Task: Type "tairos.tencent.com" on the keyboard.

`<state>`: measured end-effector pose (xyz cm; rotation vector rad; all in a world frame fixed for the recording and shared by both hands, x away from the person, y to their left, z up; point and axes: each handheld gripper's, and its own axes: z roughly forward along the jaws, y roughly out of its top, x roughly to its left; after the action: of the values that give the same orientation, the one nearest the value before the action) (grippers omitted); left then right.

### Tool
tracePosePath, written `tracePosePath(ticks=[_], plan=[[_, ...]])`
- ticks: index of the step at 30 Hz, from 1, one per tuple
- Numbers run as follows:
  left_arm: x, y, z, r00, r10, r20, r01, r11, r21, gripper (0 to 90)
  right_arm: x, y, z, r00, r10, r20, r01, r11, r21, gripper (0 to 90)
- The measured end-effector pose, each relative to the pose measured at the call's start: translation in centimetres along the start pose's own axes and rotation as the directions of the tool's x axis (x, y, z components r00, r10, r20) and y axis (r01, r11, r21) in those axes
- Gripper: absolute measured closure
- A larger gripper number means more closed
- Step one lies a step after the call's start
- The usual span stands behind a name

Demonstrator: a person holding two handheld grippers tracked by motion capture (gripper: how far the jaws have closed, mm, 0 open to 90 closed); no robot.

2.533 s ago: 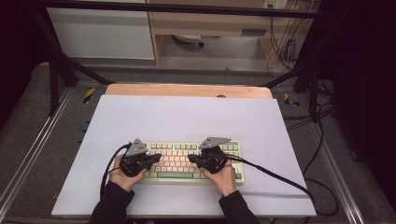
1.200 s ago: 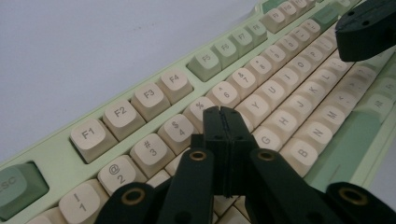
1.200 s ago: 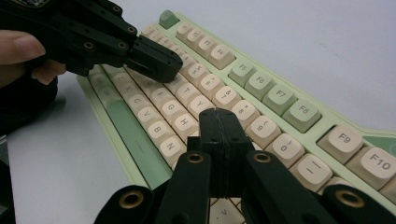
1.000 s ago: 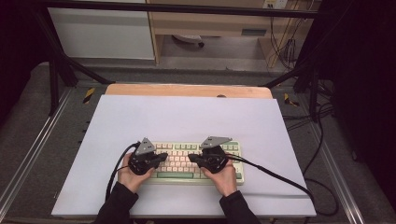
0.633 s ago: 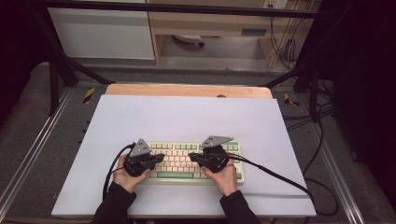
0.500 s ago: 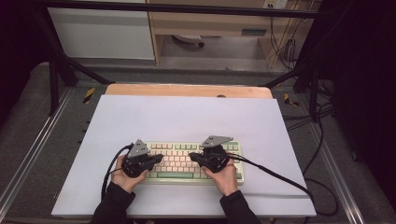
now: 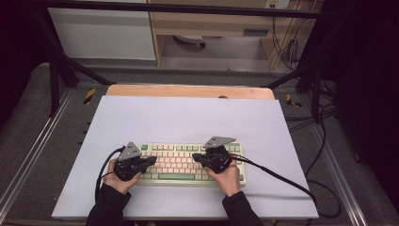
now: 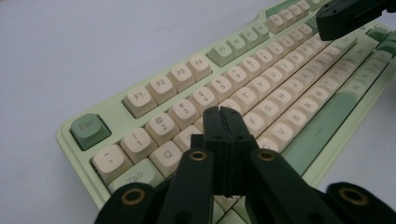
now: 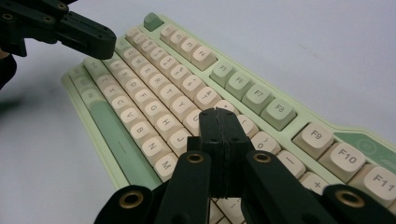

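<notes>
A pale green keyboard [image 7: 176, 162] with cream keys lies on the white sheet near the front of the table. My left gripper [image 7: 152, 160] hovers over its left end, jaws shut and empty. In the left gripper view its tip [image 8: 222, 113] sits just above the W and E keys of the keyboard [image 8: 280, 60]. My right gripper [image 7: 196, 159] is over the right half, also shut with nothing held. Its tip [image 9: 219, 114] hangs over the keys near the 9 and 0 of the keyboard [image 9: 154, 98]. Each gripper view shows the other gripper across the keys: right gripper [image 8: 348, 18], left gripper [image 9: 91, 39].
The white sheet [image 7: 188, 117] covers most of the table, and a strip of wooden top [image 7: 188, 91] shows at its far edge. Black cables [image 7: 277, 176] trail from both grippers over the sheet. Metal rails [image 7: 28, 160] flank the table on both sides.
My left gripper has shifted a little to the left along the keyboard. The right gripper has stayed where it was. Both have stayed shut.
</notes>
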<state>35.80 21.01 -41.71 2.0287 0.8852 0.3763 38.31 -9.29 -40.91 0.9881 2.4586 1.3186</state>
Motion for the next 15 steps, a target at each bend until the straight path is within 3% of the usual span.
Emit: tracePosePath(ticks=[15], plan=[[0.19,-0.37,-0.33,1.0000,-0.007,0.000,0.007,1.0000,0.003,89.8,-1.01,-0.78,0.57,0.9991,0.006,0.043,-0.007,0.999,0.035,90.0]])
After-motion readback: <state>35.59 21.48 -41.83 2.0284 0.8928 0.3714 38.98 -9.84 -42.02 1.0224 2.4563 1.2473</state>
